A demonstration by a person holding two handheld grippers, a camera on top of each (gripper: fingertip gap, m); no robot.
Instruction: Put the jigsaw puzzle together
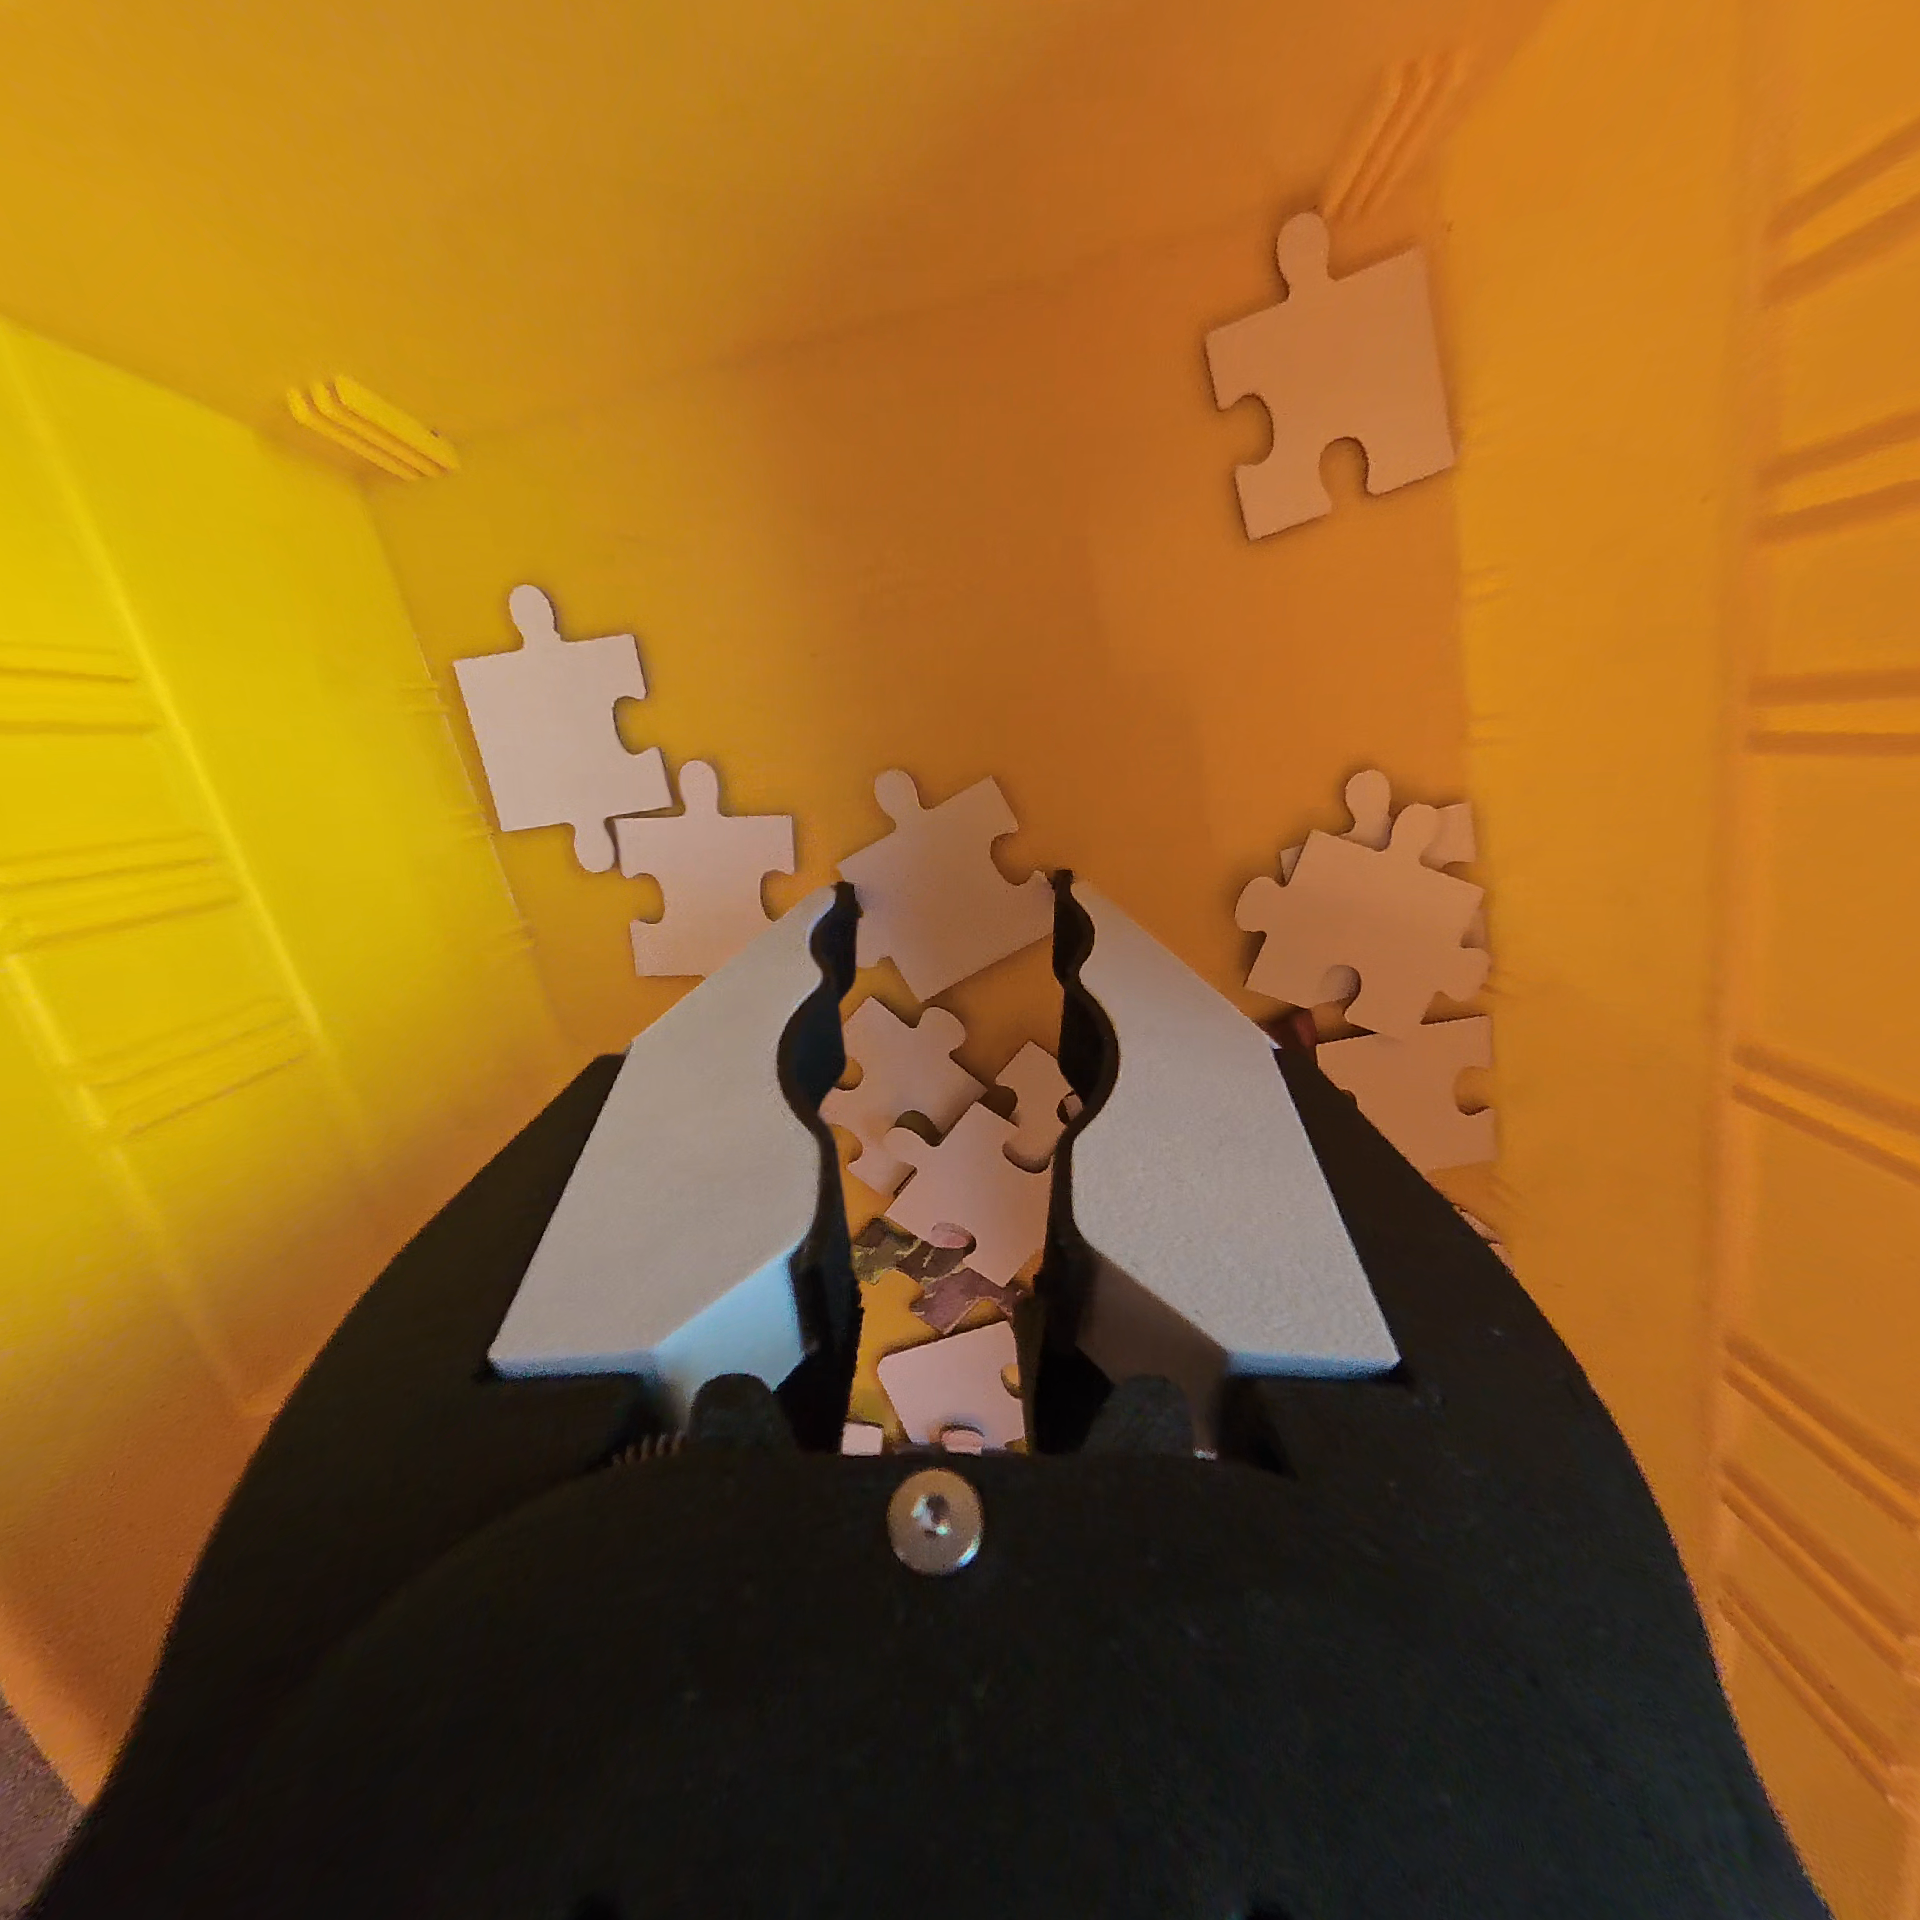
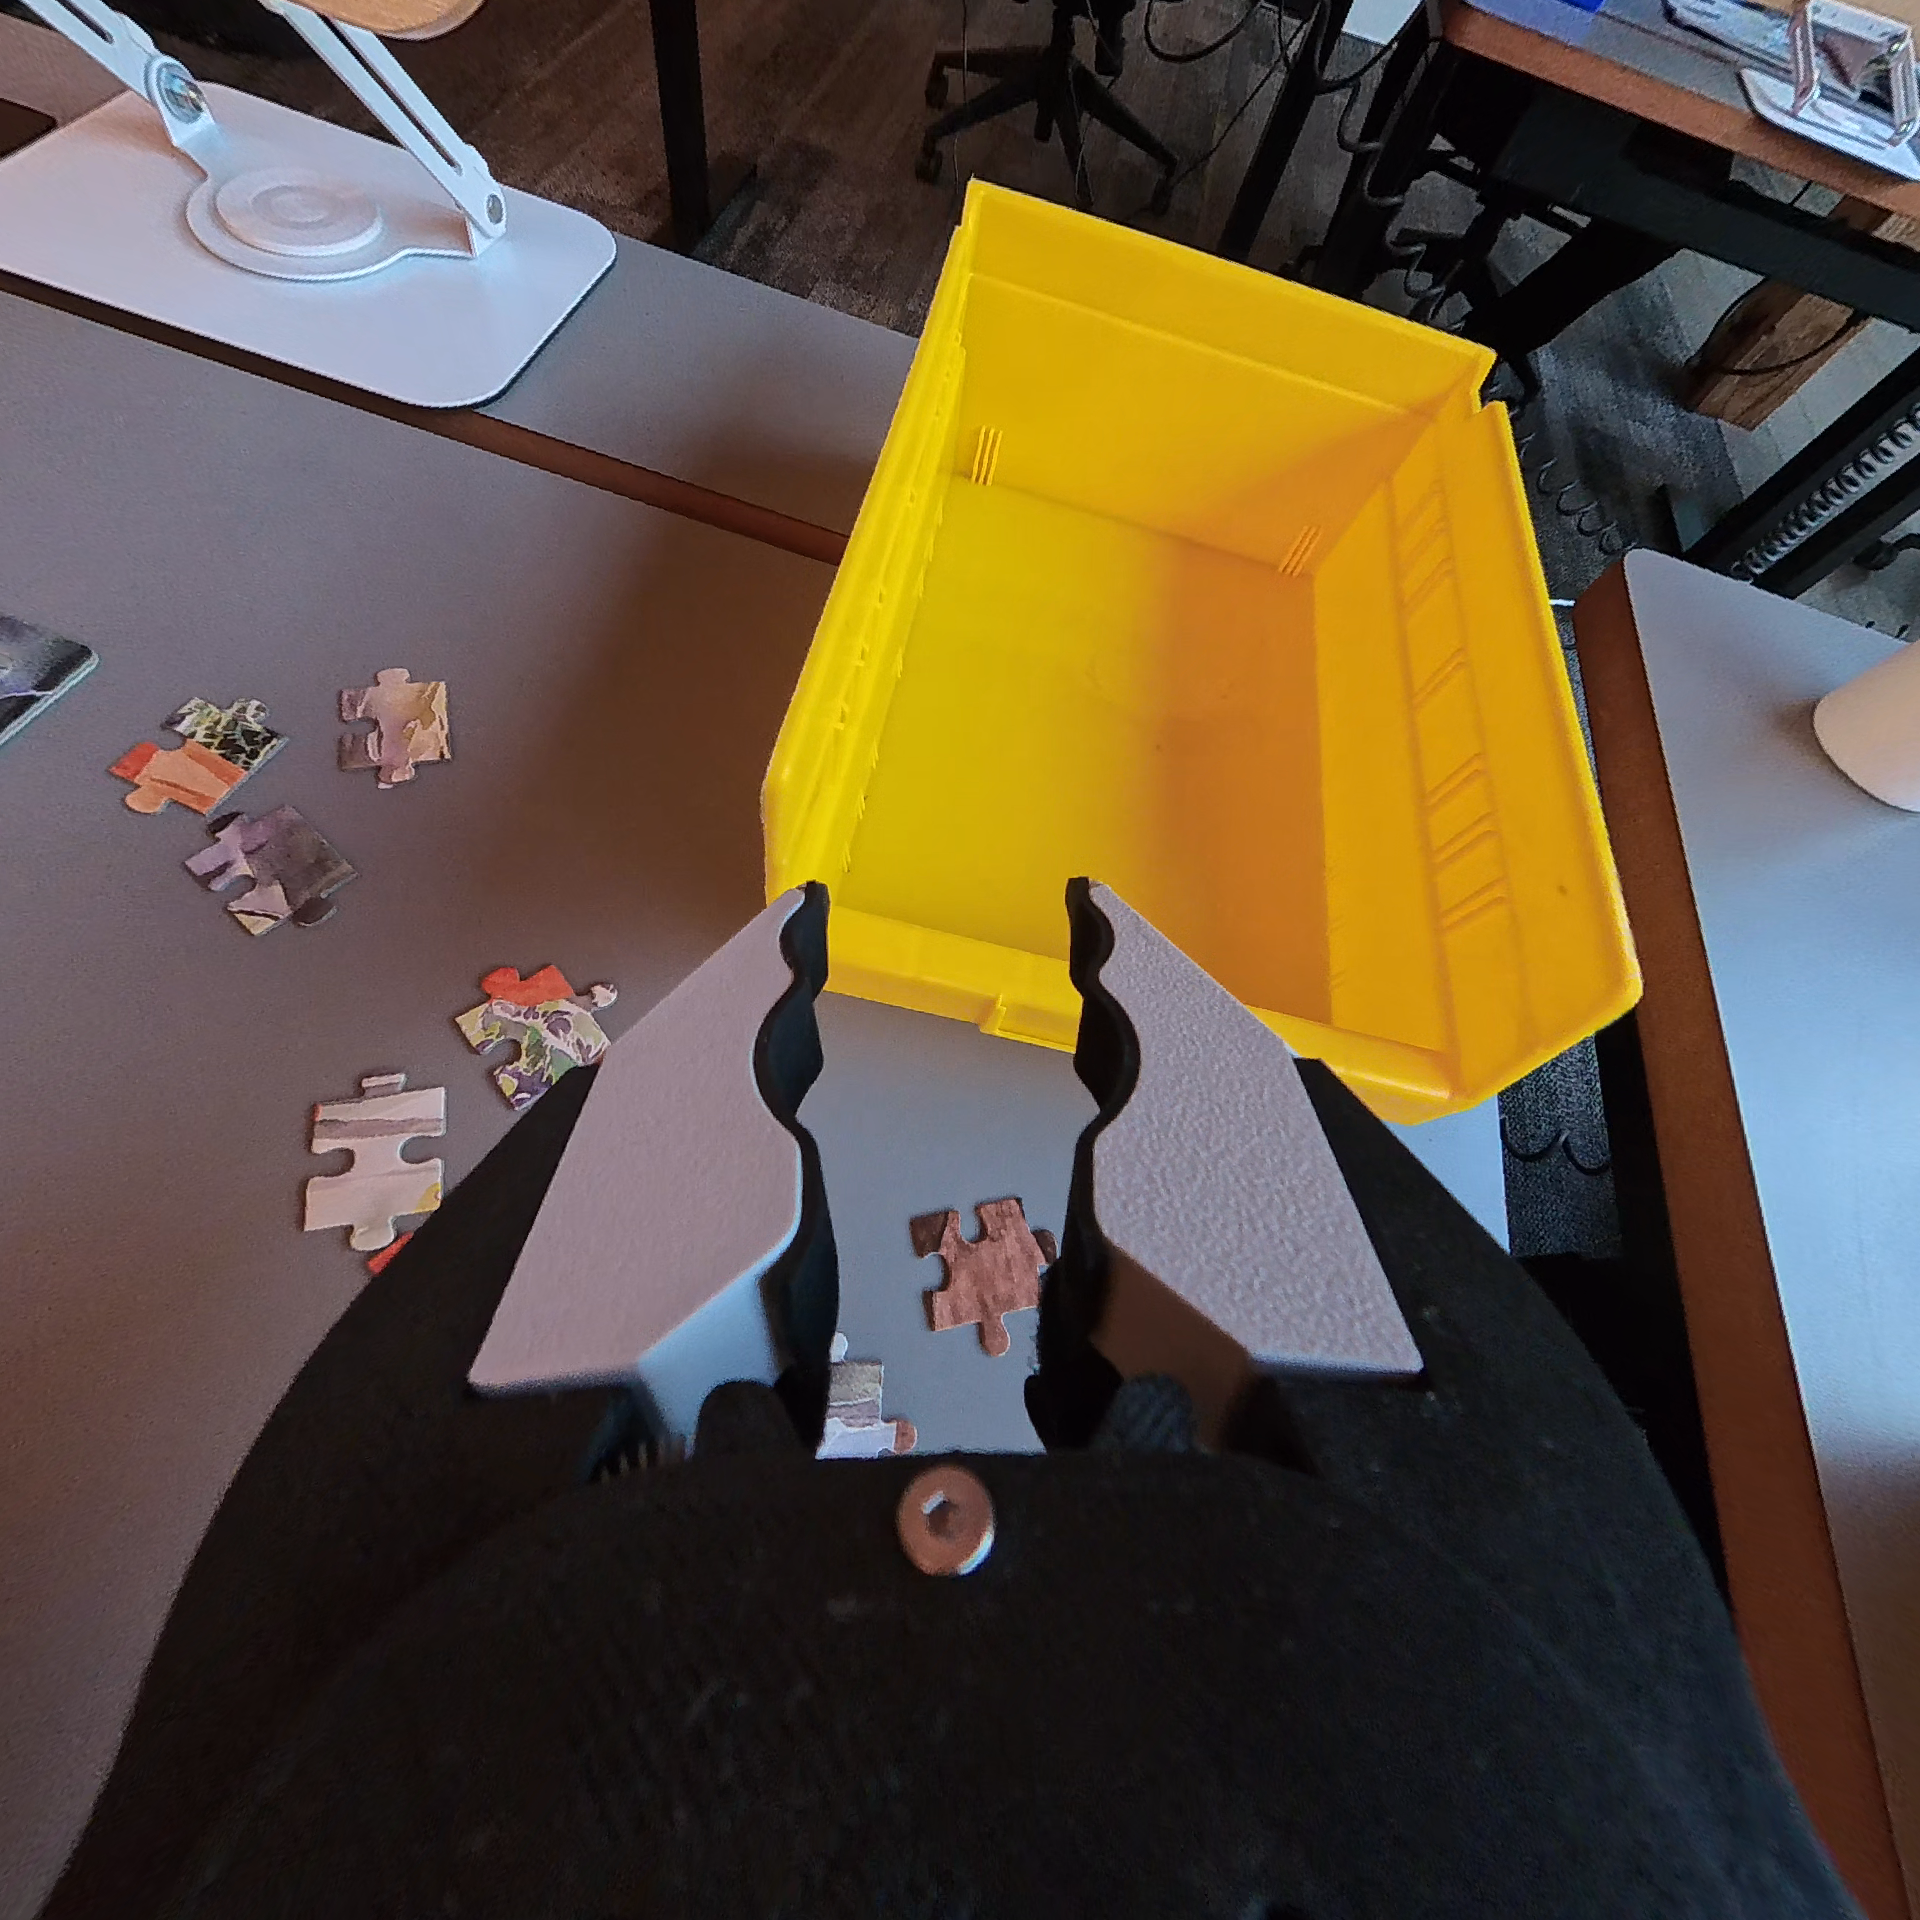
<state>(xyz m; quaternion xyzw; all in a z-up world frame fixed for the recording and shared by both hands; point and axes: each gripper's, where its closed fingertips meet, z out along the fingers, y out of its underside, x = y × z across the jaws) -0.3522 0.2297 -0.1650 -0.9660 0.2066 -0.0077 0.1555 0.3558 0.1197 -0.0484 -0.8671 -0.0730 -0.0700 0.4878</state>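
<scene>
left tongs [image 1: 954, 894] agape over pieces [image 1: 940, 904] — bin [image 1: 727, 260] | right tongs [image 2: 943, 899] agape

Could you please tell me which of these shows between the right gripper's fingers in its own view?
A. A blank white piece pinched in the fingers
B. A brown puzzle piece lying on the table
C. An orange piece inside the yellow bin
B: the brown puzzle piece lies flat on the grey table, seen through the gap of the open, empty right gripper.
</scene>
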